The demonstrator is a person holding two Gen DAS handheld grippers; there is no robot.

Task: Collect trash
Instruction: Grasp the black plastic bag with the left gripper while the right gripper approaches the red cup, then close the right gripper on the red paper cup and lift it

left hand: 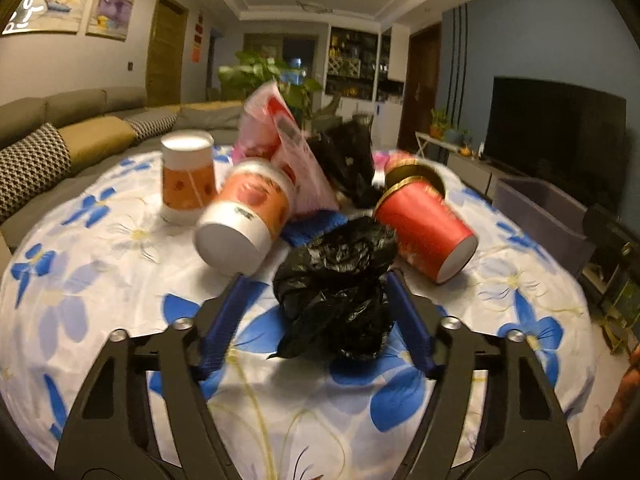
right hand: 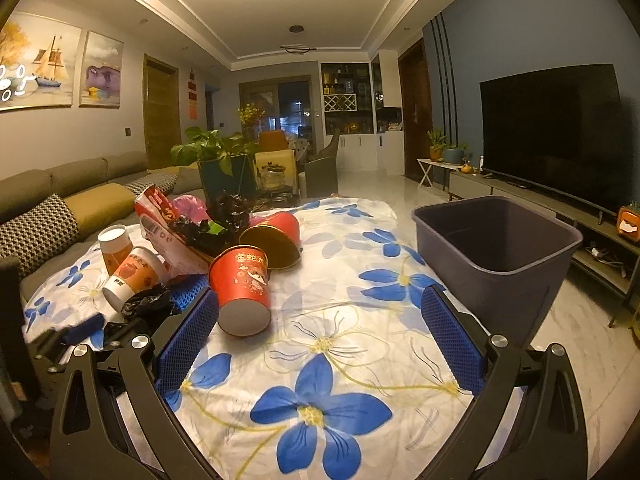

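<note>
1. On the flowered tablecloth (right hand: 344,360) the trash lies heaped toward my left; across the cloth, at its right edge, stands the grey bin (right hand: 496,248), well apart from the heap.
2. My left gripper (left hand: 316,284) has its blue pads spread to either side of a crumpled black plastic bag (left hand: 336,284); the right pad touches the bag, the left pad stands clear of it, so the jaws are parted and not clamped.
3. Just beyond that bag lies a red paper cup (left hand: 426,232) on its side, base toward me; to its left a tipped orange-and-white cup (left hand: 244,220) lies likewise, and an upright orange-and-white cup (left hand: 187,176) stands behind it; a pink-and-red wrapper (left hand: 280,140) and a second black bag (left hand: 348,156) rise at the back.
4. My right gripper (right hand: 320,292) is spread wide over bare cloth and holds nothing; the red cup lies just beside its left pad; whether they touch I cannot tell.
</note>
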